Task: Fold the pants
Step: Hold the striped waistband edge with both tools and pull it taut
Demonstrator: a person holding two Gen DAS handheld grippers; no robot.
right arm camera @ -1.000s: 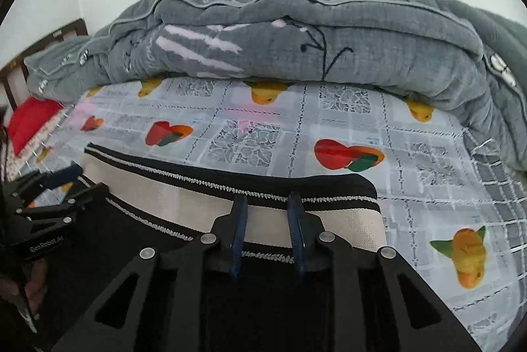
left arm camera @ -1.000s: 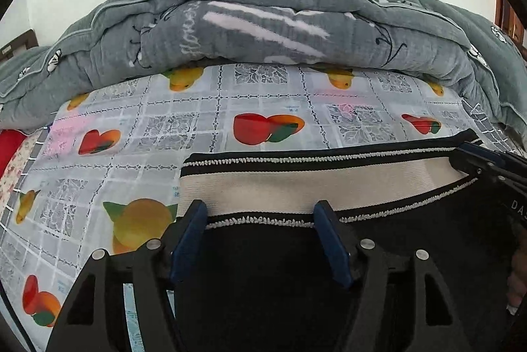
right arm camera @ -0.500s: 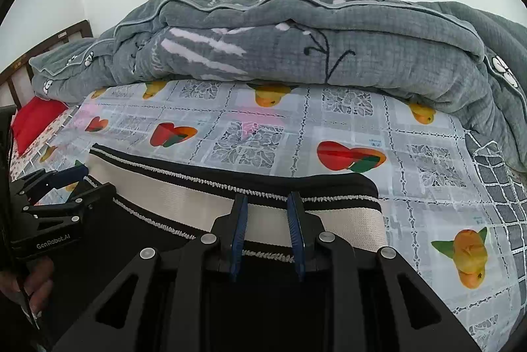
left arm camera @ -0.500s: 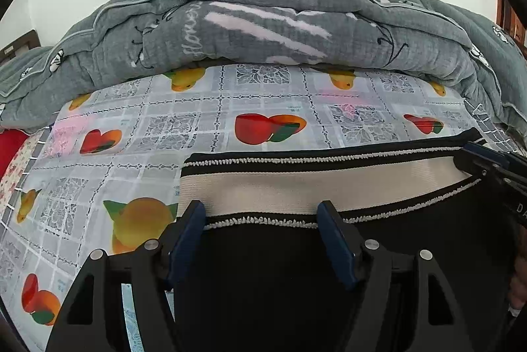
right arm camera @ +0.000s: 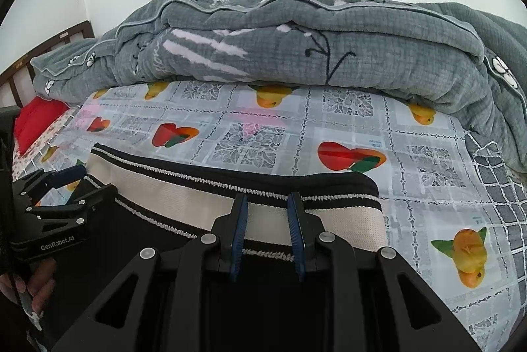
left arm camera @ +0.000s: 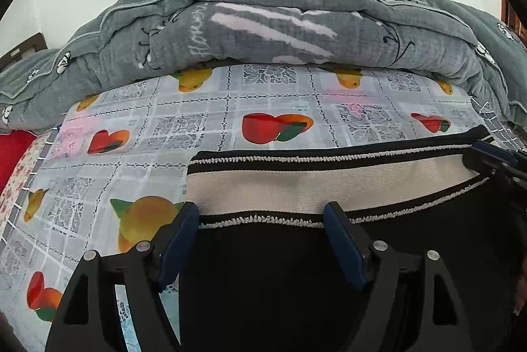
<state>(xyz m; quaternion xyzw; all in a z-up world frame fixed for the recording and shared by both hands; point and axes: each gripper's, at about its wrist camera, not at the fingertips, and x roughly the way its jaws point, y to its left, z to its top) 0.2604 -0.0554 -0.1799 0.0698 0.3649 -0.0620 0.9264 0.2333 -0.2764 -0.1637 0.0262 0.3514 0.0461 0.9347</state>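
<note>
Black pants (left arm camera: 263, 279) with a cream, black-edged waistband (left arm camera: 296, 184) lie flat on the fruit-print bed cover (left arm camera: 148, 134). My left gripper (left arm camera: 262, 217) is open, its fingers wide apart over the left end of the waistband, empty. My right gripper (right arm camera: 266, 213) hovers over the right end of the waistband (right arm camera: 184, 197), its blue pads a small gap apart with nothing pinched between them. The left gripper also shows at the left of the right wrist view (right arm camera: 75, 179), and the right gripper at the right edge of the left wrist view (left arm camera: 494, 157).
A bunched grey quilt (left arm camera: 263, 25) lies along the far side of the bed, also in the right wrist view (right arm camera: 313, 39). A red pillow (right arm camera: 36, 121) and a wooden headboard (right arm camera: 49, 45) stand at the left. A white wall is behind.
Both grippers have drawn back slightly toward me along the pants. The right gripper's pads have parted a little. The pants have not moved.
</note>
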